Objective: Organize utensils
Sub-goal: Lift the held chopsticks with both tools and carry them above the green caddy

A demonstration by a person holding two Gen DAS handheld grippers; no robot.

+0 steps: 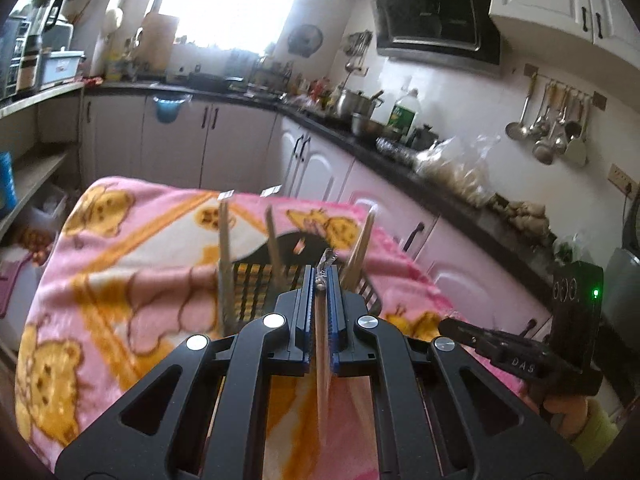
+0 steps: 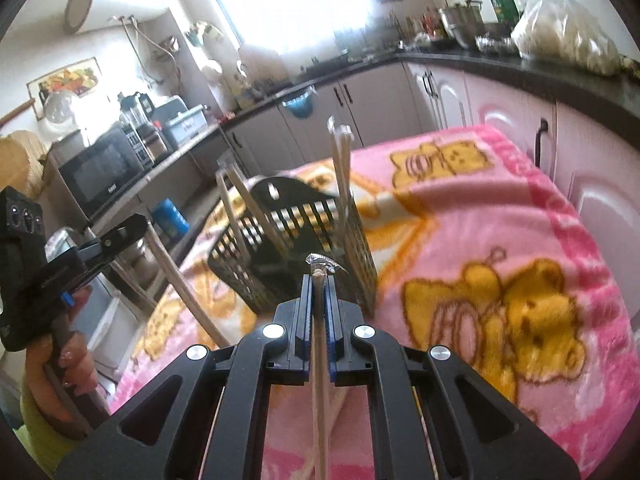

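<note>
My left gripper (image 1: 320,276) is shut on a wrapped pair of wooden chopsticks (image 1: 323,344), whose crinkled plastic tip pokes out past the fingertips. Ahead of it a black perforated utensil basket (image 1: 252,288) stands on the pink bear blanket (image 1: 120,280), with several wrapped chopsticks (image 1: 225,248) upright in it. In the right wrist view my right gripper (image 2: 319,280) is shut on another wrapped chopstick pair (image 2: 319,360), raised above the blanket just short of the basket (image 2: 288,240). The left gripper (image 2: 132,228) shows at the left there, a hand on its handle, its chopsticks (image 2: 176,276) slanting down.
The blanket-covered table (image 2: 520,220) fills the middle of a kitchen. White cabinets under a black counter (image 1: 400,164) run along the right and back, crowded with pots, bottles and bags. A microwave (image 2: 100,172) stands on the left shelf. Ladles (image 1: 548,128) hang on the wall.
</note>
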